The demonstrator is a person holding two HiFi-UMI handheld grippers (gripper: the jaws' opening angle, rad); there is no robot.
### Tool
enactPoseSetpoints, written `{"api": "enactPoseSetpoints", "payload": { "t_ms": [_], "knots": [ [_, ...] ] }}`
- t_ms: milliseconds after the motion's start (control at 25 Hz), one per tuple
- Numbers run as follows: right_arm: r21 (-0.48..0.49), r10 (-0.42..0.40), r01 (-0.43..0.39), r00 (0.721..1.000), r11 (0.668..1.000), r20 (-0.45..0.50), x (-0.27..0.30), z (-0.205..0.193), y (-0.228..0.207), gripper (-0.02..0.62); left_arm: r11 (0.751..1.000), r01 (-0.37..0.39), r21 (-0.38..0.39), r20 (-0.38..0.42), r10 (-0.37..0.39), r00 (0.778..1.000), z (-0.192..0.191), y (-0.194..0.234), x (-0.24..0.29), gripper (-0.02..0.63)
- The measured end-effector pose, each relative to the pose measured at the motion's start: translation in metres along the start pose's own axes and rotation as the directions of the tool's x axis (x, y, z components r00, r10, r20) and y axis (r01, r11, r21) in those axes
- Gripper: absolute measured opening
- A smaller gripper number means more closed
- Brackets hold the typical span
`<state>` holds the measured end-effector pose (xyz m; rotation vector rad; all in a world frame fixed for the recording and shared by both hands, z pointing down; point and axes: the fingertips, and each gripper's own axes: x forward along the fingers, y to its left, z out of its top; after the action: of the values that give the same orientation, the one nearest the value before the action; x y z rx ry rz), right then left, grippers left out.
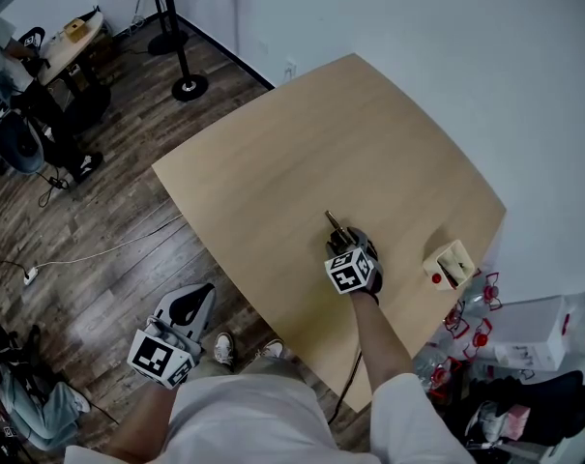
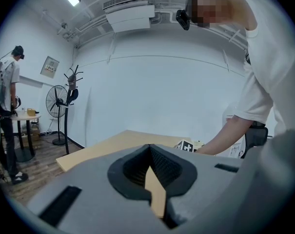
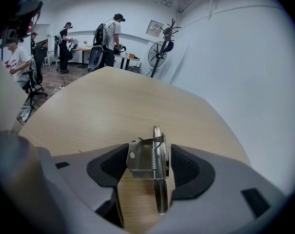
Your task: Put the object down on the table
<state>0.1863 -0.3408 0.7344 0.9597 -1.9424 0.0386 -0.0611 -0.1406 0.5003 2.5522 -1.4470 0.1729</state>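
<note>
A small metal sprung hinge piece stands on edge on the light wooden table, near its front right part. My right gripper points down at the table with the piece between its jaws. The dark pads stand wide, with a thin gap on the right side, so nothing is pressed. My left gripper hangs off the table's near left edge over the floor, its tips together and holding nothing.
A cream box with a red dot sits at the table's right edge. White boxes and red-and-white items lie on the floor to the right. A fan stand and a floor cable are to the left. People stand far behind.
</note>
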Motion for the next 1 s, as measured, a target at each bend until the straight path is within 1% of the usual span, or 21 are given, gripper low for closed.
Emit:
{"api": "enactPoseSetpoints", "payload": {
  "t_ms": [200, 360, 520, 680, 1000],
  "knots": [
    [-0.002, 0.021, -0.021, 0.999, 1.0, -0.025, 0.0, -0.005, 0.007, 0.245, 1.0, 0.007, -0.007, 0.001, -0.007, 1.0, -0.001, -0.002, -0.001, 0.005],
    [-0.007, 0.016, -0.016, 0.999, 1.0, -0.044, 0.002, -0.012, 0.003, 0.245, 1.0, 0.0, -0.014, -0.006, 0.0, 1.0, -0.005, -0.004, -0.005, 0.005],
    [0.009, 0.016, -0.016, 0.999, 1.0, -0.052, 0.008, -0.009, -0.003, 0.245, 1.0, -0.012, -0.018, -0.016, 0.012, 1.0, -0.009, 0.0, -0.012, 0.005],
    [0.028, 0.038, -0.036, 0.997, 0.999, -0.062, 0.012, -0.007, -0.006, 0.247, 1.0, -0.024, -0.02, -0.021, 0.023, 1.0, -0.01, 0.002, -0.016, 0.005],
    [0.079, 0.056, -0.052, 0.997, 0.996, -0.05, 0.009, -0.004, 0.005, 0.245, 0.999, -0.026, -0.028, -0.018, 0.025, 1.0, -0.011, 0.002, -0.022, 0.005]
  ]
}}
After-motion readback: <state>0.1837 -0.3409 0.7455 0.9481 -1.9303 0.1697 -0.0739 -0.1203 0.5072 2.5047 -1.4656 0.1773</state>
